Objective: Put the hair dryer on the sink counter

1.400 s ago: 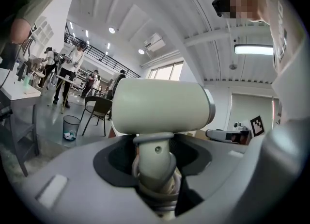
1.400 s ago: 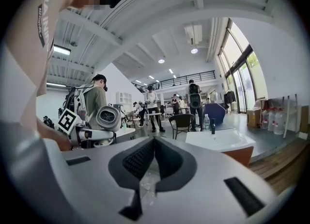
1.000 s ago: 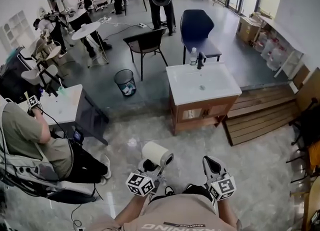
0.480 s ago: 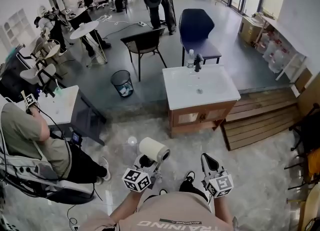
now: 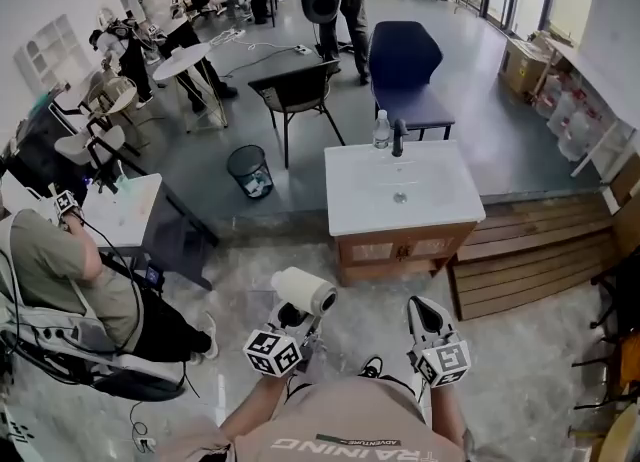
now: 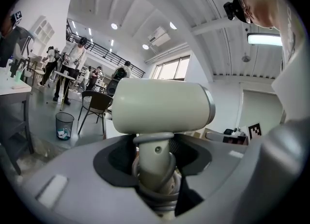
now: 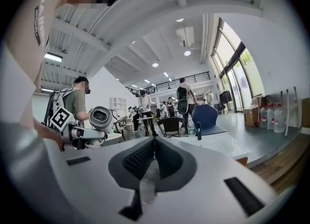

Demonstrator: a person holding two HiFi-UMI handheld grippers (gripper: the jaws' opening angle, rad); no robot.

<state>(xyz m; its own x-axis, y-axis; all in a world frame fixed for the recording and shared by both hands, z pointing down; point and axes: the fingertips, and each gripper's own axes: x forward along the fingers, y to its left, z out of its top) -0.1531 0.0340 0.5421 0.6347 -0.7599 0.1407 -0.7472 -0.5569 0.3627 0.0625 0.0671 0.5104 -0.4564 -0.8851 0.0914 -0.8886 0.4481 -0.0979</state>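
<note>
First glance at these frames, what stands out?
The cream hair dryer stands upright in the left claw at bottom centre, handle clamped between the jaws. Ahead stands the white sink counter, a bottle by its faucet; the right claw is shut, empty.

Both tongs are pale grey moulded shells, the left gripper (image 5: 293, 320) and the right gripper (image 5: 425, 308) alike. At the rear of each sits a white cube (image 5: 273, 352) printed with black square markers (one to a face). Inside the right tongs' tips, black ribbed pads (image 7: 139, 160) line a dark grey recess (image 7: 169, 167). Behind both tongs is a taupe shirt (image 5: 340, 418) with white lettering, and between them a black shoe (image 5: 371, 364).
</note>
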